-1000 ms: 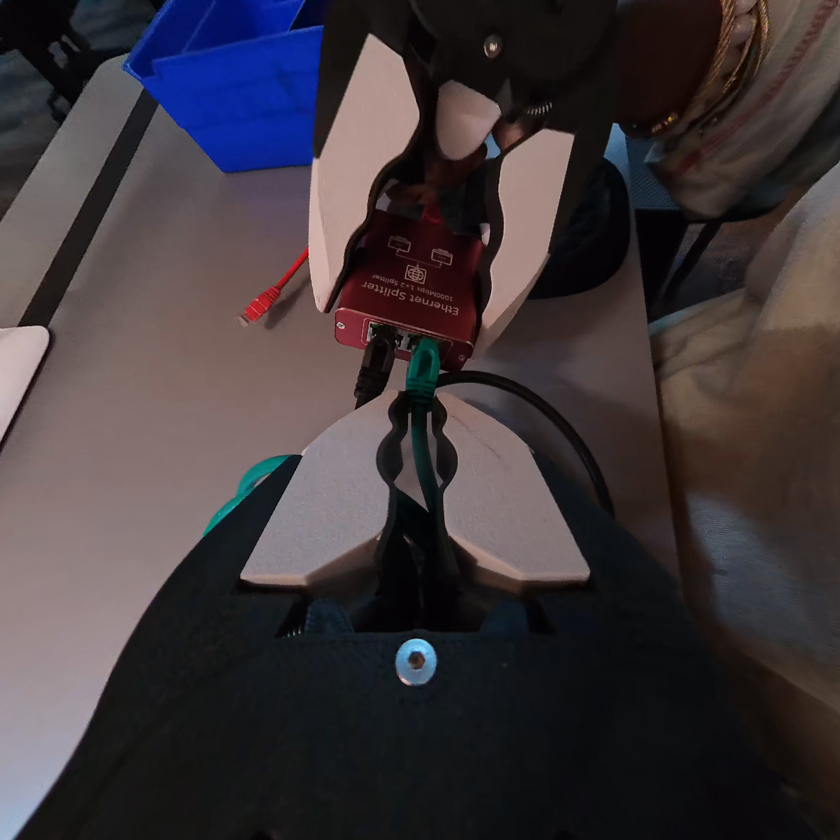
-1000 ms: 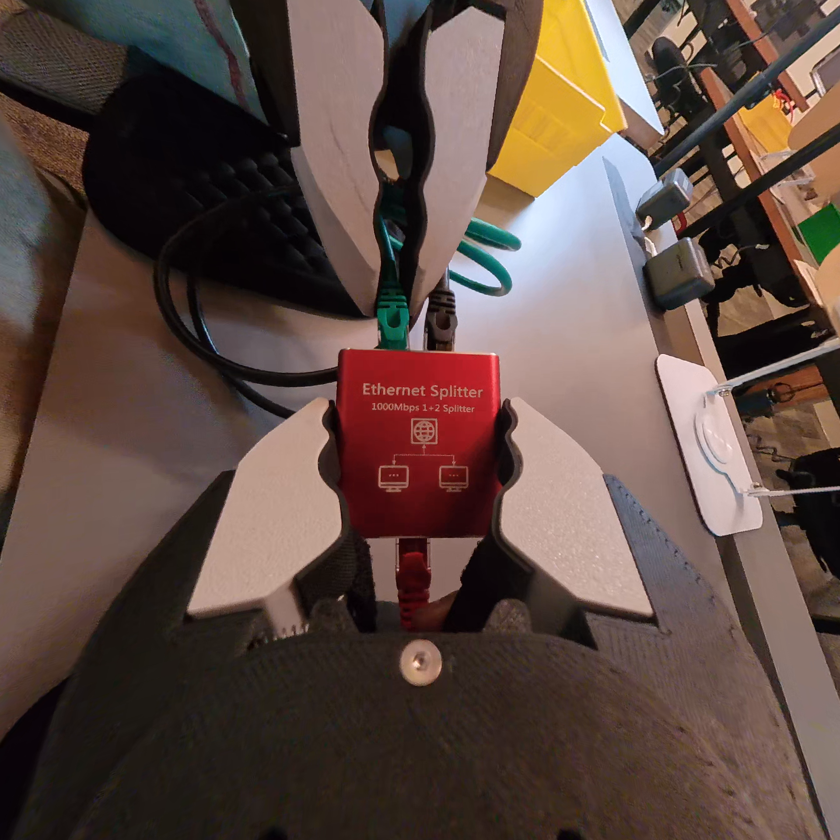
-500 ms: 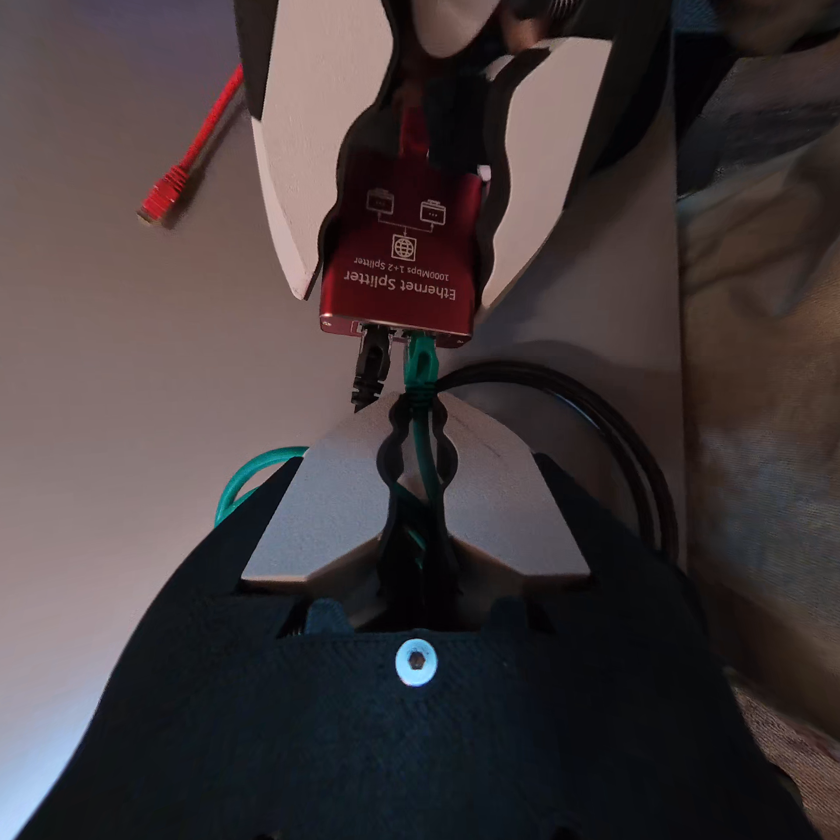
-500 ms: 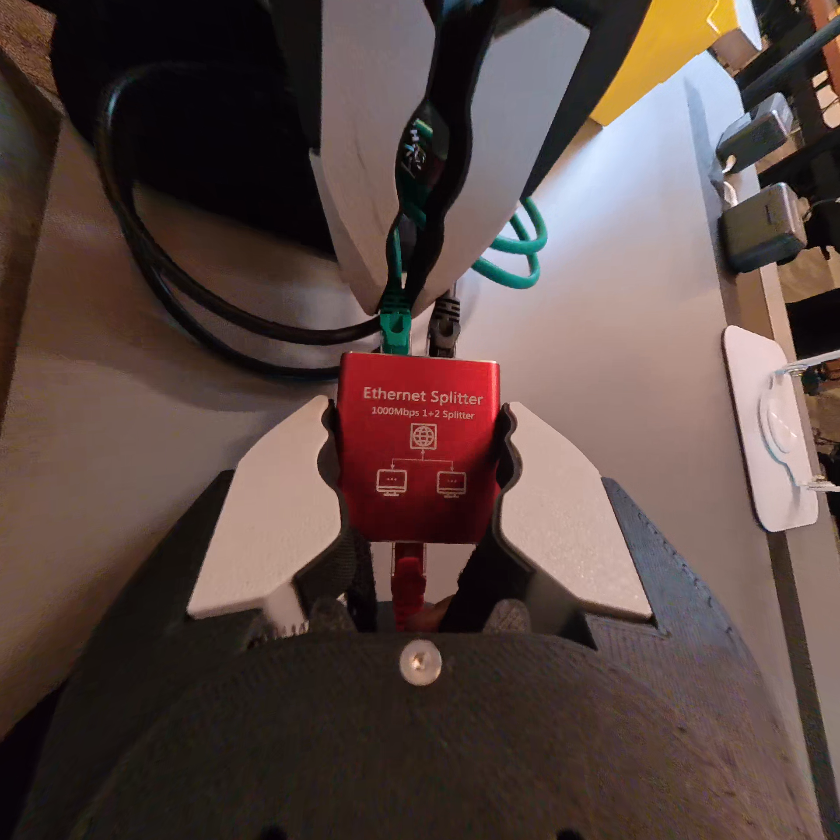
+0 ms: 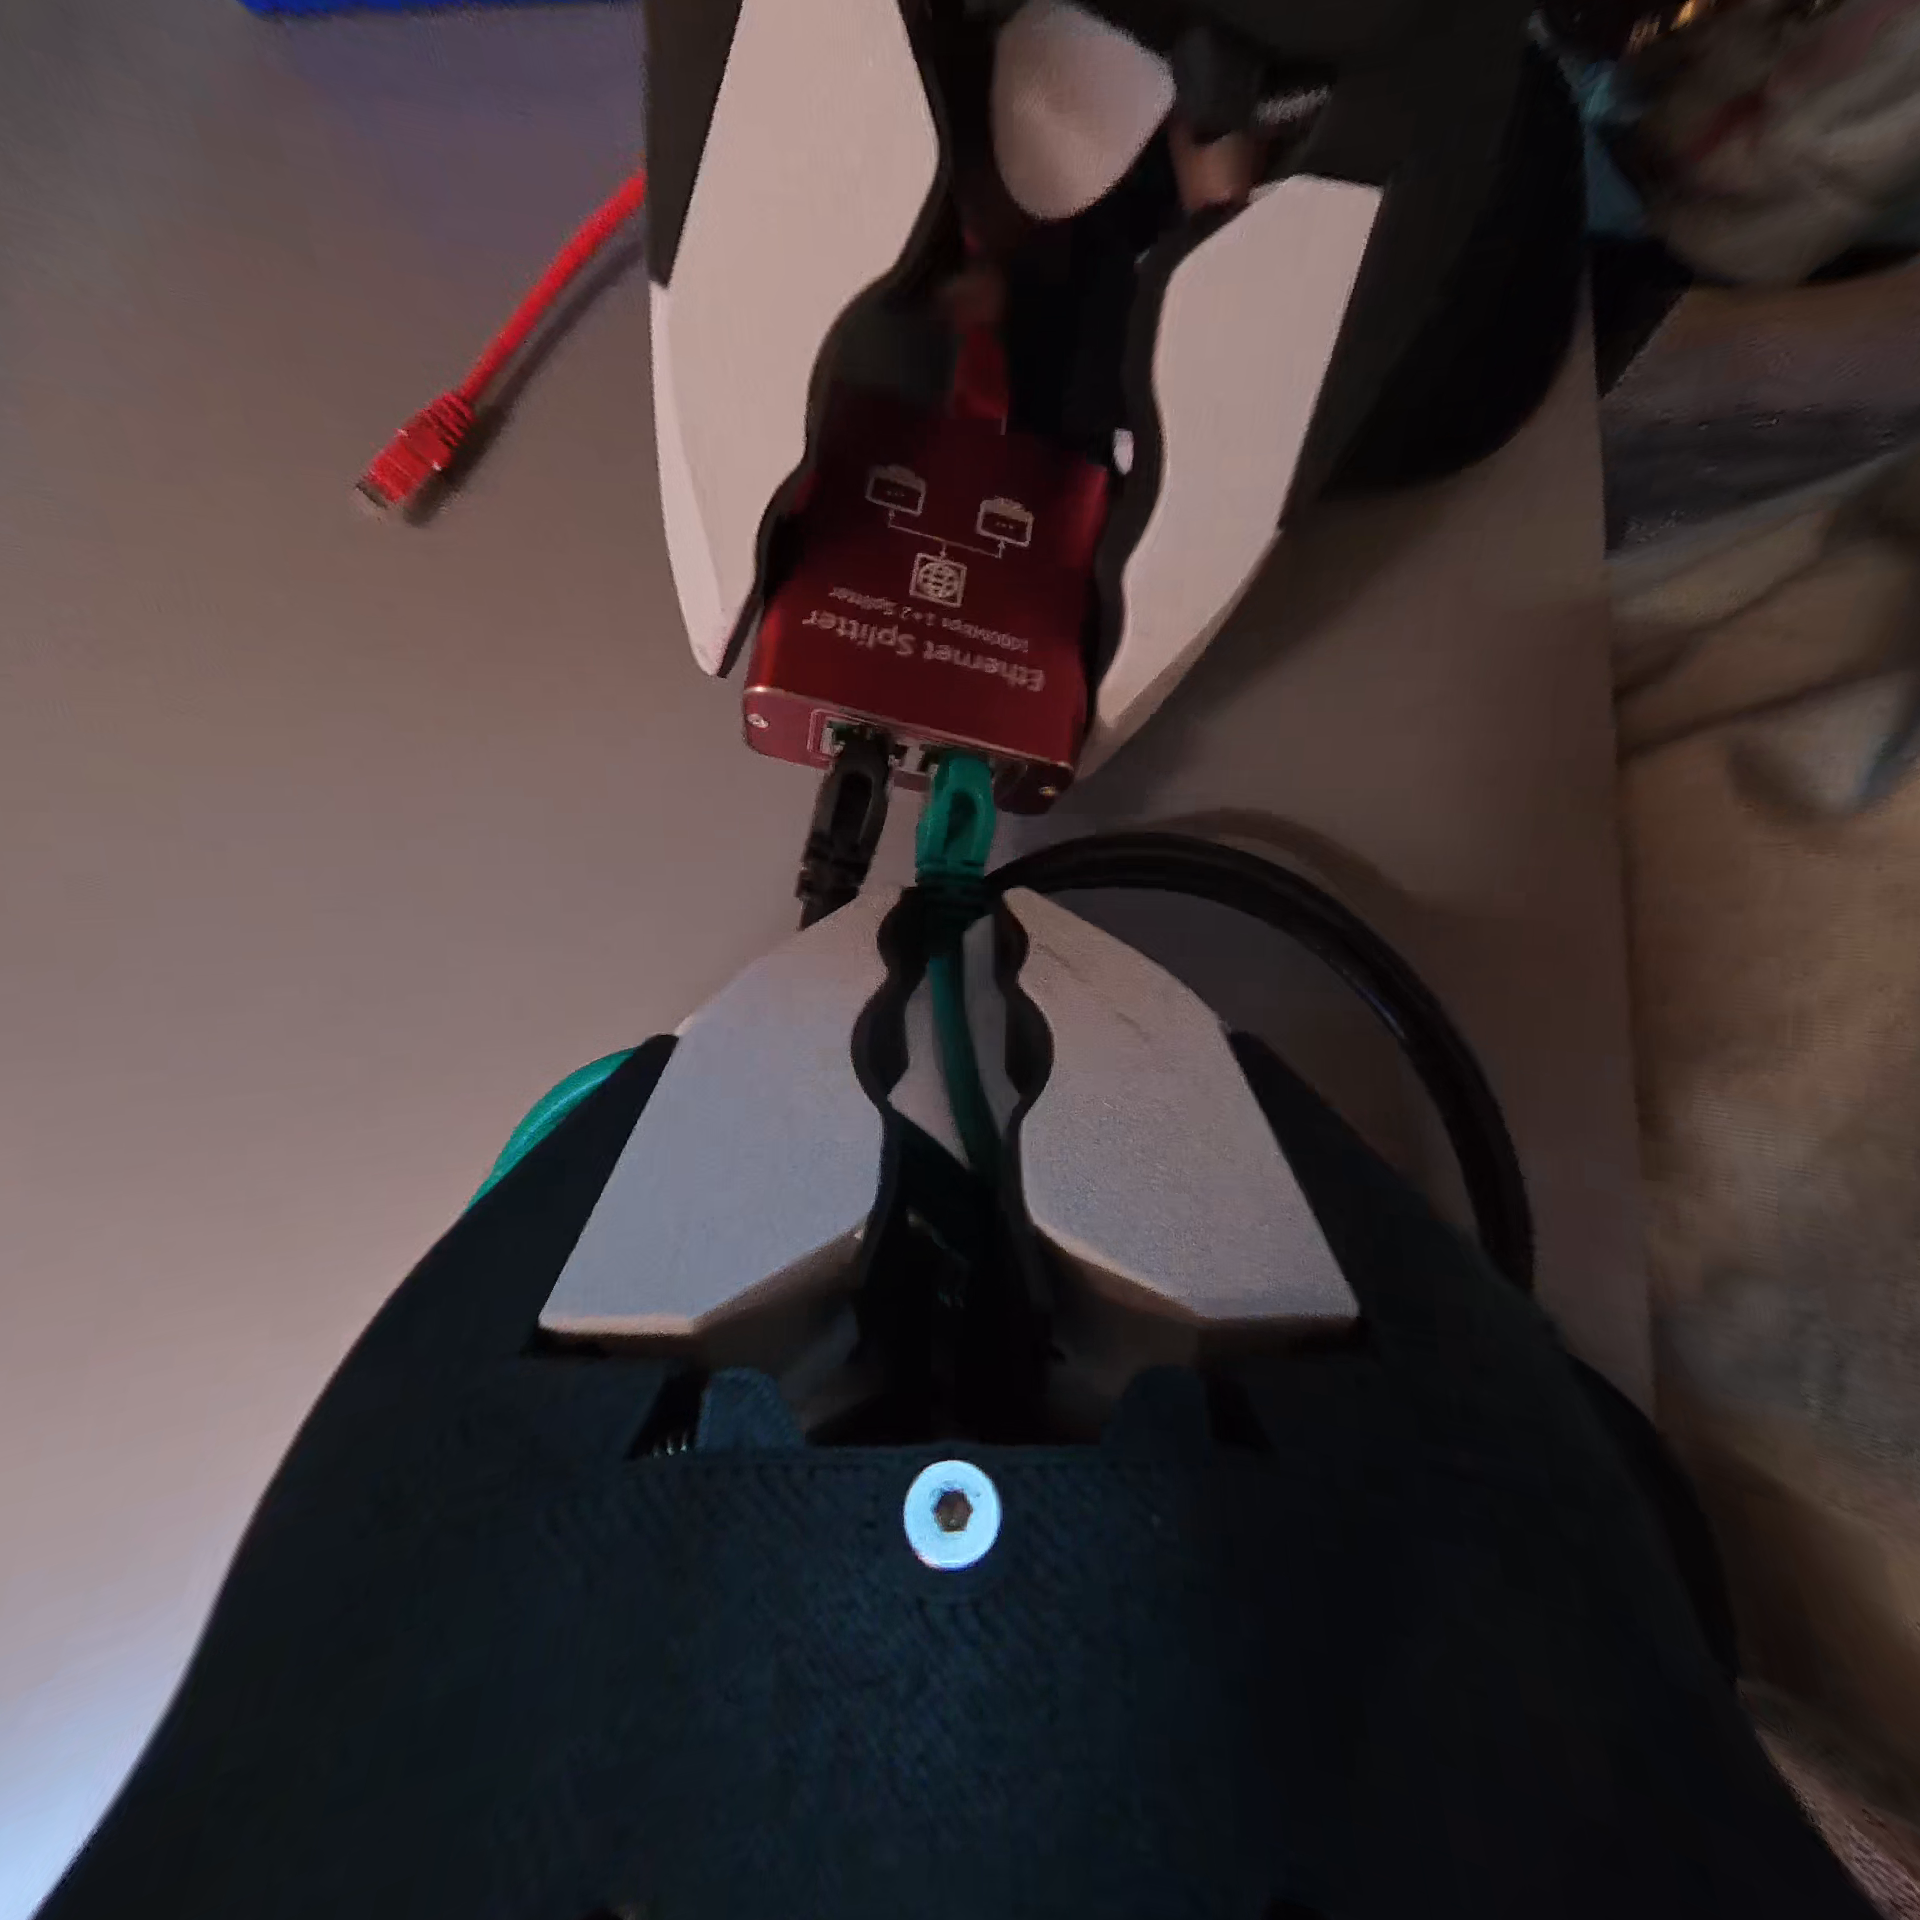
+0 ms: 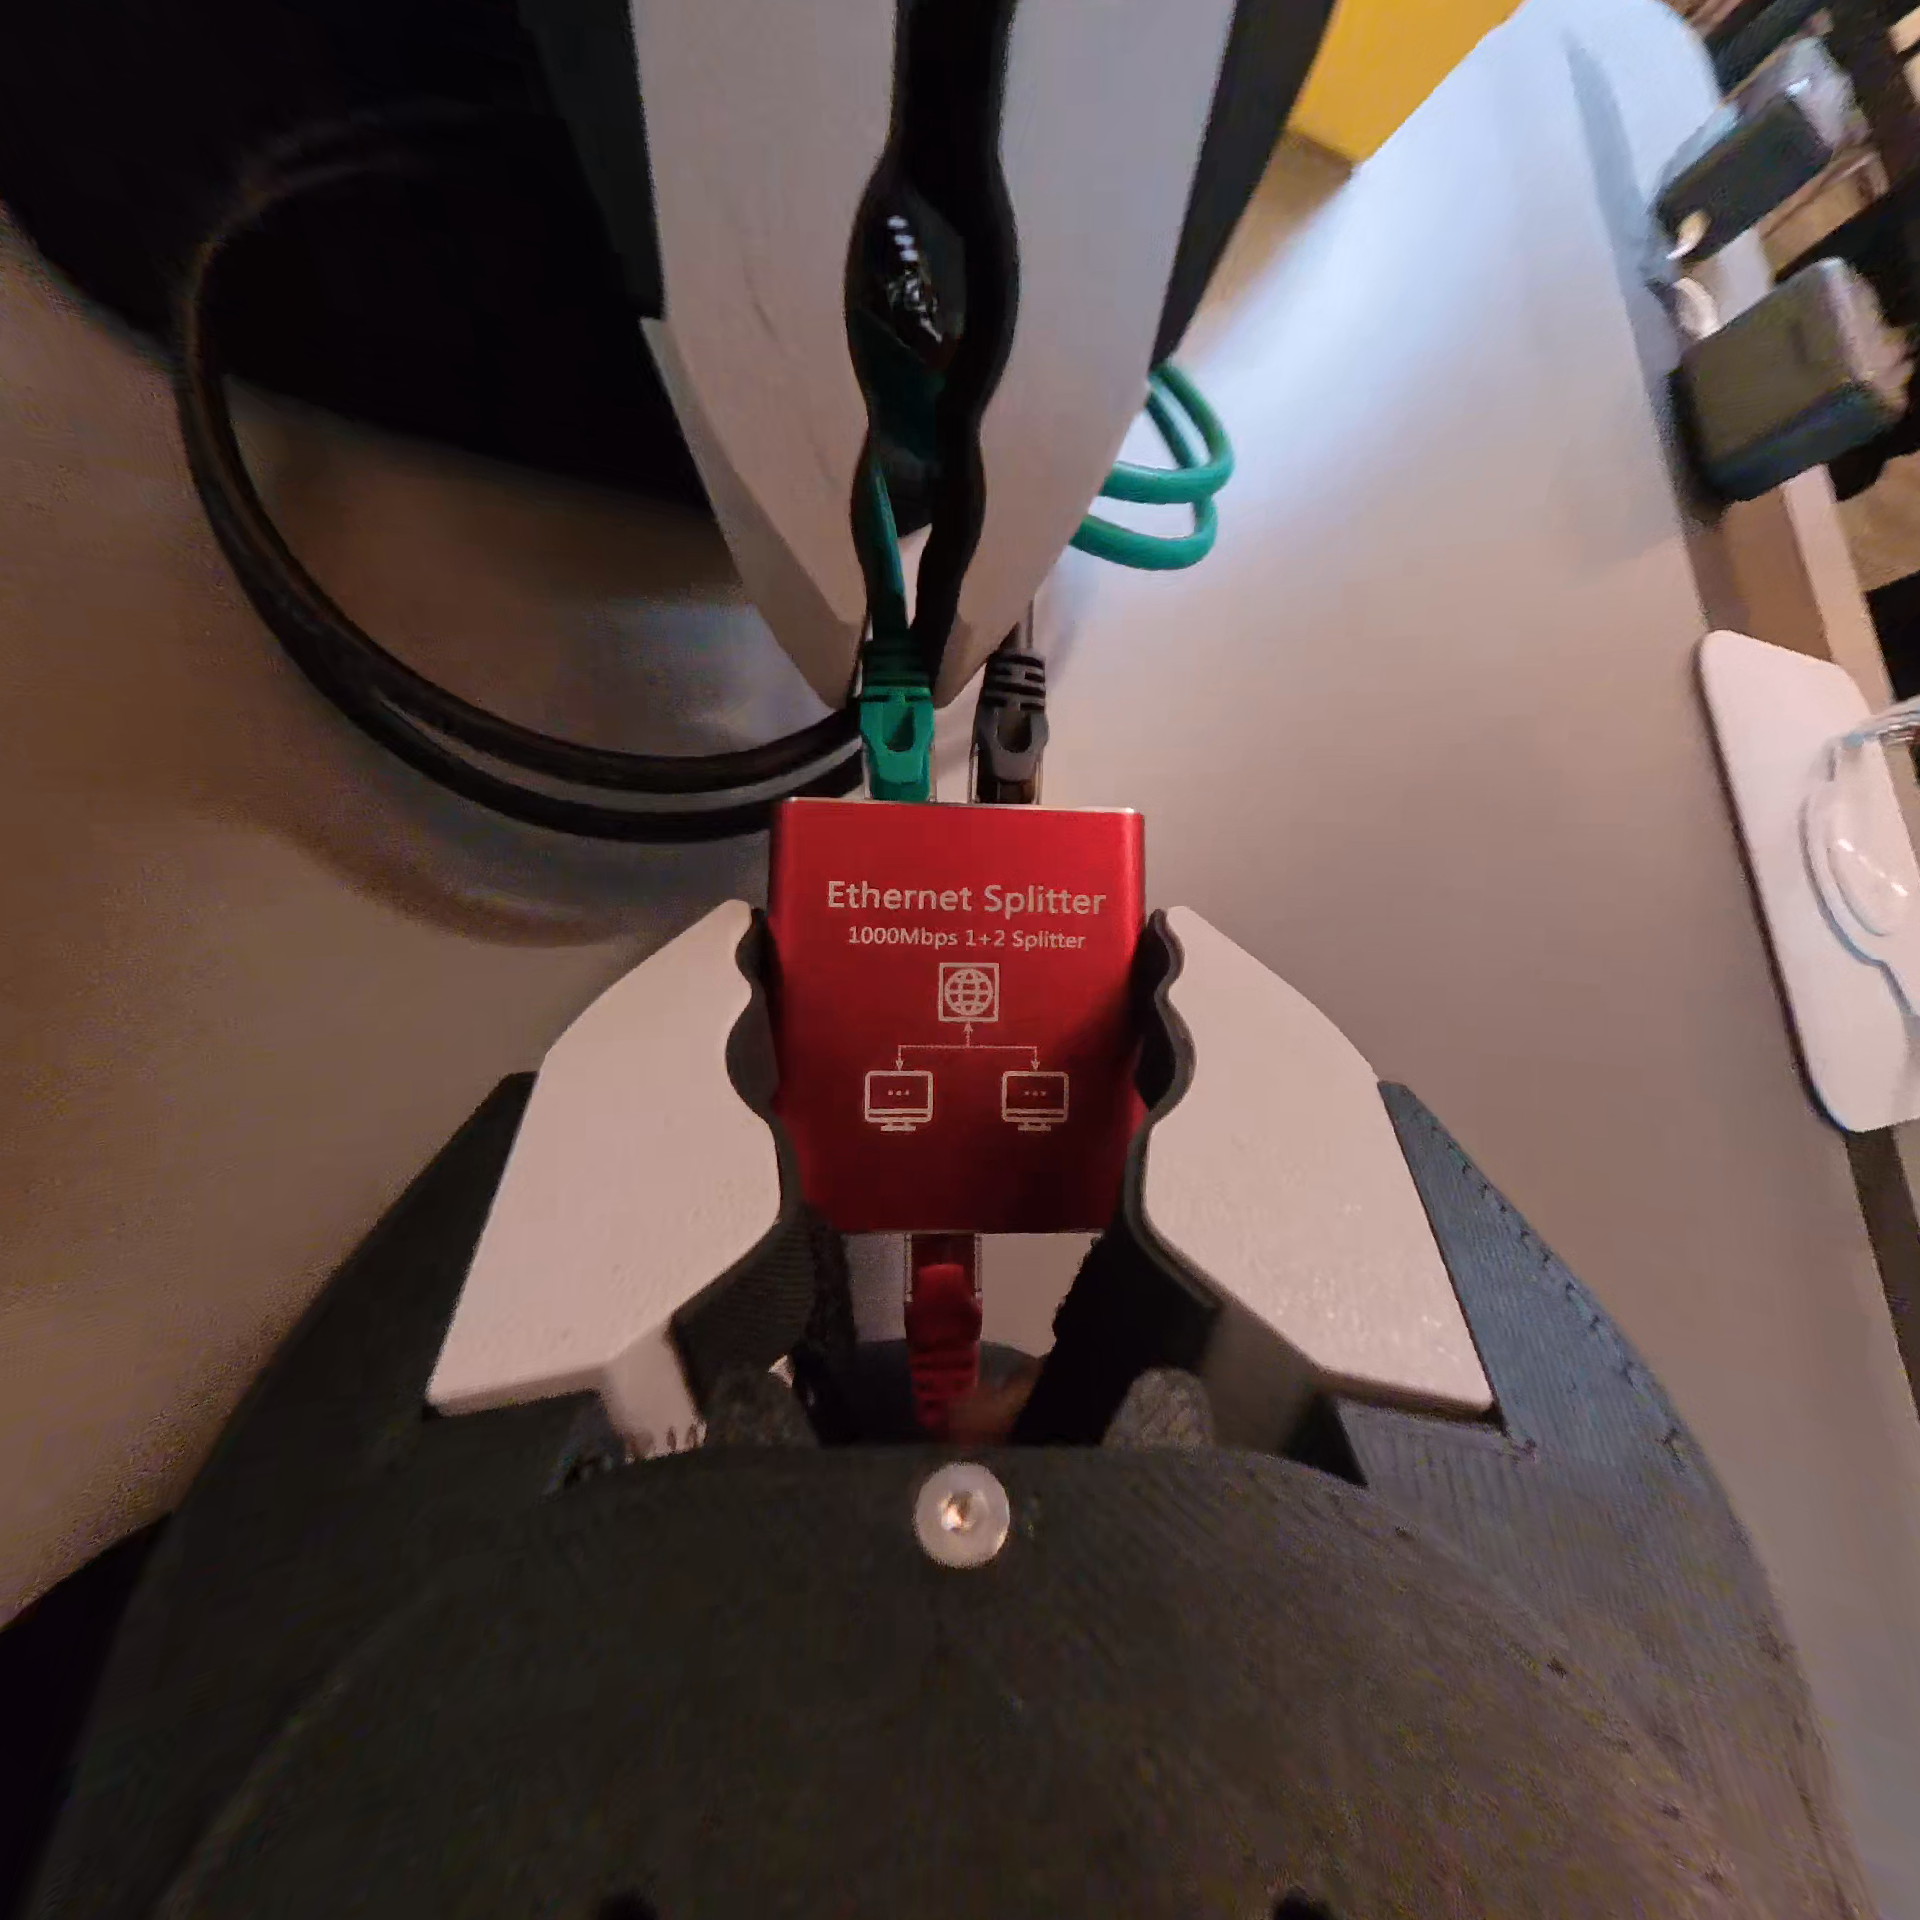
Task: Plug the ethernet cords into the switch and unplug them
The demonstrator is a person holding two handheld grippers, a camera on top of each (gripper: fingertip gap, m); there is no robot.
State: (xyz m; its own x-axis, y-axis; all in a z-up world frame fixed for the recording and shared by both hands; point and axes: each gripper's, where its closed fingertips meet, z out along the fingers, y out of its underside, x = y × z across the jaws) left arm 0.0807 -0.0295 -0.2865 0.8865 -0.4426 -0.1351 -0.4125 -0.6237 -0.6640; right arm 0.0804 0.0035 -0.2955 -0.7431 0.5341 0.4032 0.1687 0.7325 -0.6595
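My right gripper is shut on the sides of the red switch and holds it above the table. A green plug and a black plug sit in its two far ports. A red plug sits in the near port. My left gripper is shut on the green cord just behind its plug. In the left wrist view the switch faces me, held by the right gripper, with the black plug beside the green one.
The red cord's loose end lies on the grey table. A black cable loop curves at the table's edge, with a person's clothing beyond. A green cord coil, a white pad, dark boxes and a yellow bin stand on the far side.
Both grippers have tilted down and come closer to the table; the blue bin has left the left wrist view. The green plug has stayed in its port and both grips are unchanged.
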